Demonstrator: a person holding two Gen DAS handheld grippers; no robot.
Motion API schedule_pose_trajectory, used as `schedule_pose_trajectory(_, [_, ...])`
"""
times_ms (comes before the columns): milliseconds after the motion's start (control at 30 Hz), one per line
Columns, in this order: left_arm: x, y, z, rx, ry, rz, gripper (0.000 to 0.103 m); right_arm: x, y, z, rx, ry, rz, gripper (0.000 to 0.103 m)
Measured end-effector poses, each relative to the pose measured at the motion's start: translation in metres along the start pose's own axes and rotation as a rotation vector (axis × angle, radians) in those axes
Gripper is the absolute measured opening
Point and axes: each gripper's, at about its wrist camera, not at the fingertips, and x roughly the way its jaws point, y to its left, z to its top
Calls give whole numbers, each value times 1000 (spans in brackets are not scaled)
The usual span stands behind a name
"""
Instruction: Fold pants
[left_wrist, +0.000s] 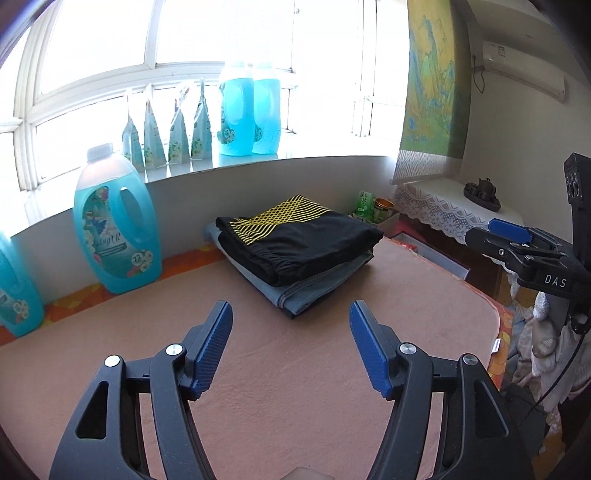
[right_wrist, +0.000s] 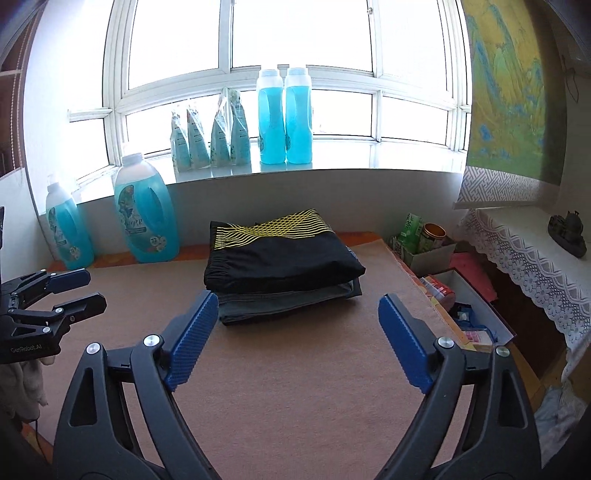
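Fingers on both tools are spread wide and hold nothing: the left gripper (left_wrist: 291, 314) and right gripper (right_wrist: 298, 306) hover level above the pink mat (left_wrist: 280, 376), pointed at the stack. Black pants (right_wrist: 280, 254) lie folded on folded jeans (right_wrist: 288, 299) near the far edge (apparently finished). To end well, I'd judge, keep clear and square any loose corner only lightly.

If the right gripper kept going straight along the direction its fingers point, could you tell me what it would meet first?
Most likely the folded stack ahead: the right gripper, open and empty, points at the grey jeans under the black pants. Depth is uncertain.
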Motion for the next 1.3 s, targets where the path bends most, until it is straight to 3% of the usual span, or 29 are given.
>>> schedule_pose_trajectory(67, [-15, -4, -7, 12, -15, 17, 77, -16, 3, -7, 0, -20, -22, 93])
schedule_pose_trajectory(300, [-49, -10, -30, -7, -27, 43, 81, -50, 11, -25, 29, -52, -45, 99])
schedule_pose_trajectory(767, [-70, -4, -57, -72, -22, 101, 82, -67, 27, -46, 61, -65, -112, 103])
schedule_pose_trajectory(1300, [-80, 0, -64, -88, -35, 114, 82, -66, 31, -55, 87, -46, -105, 103])
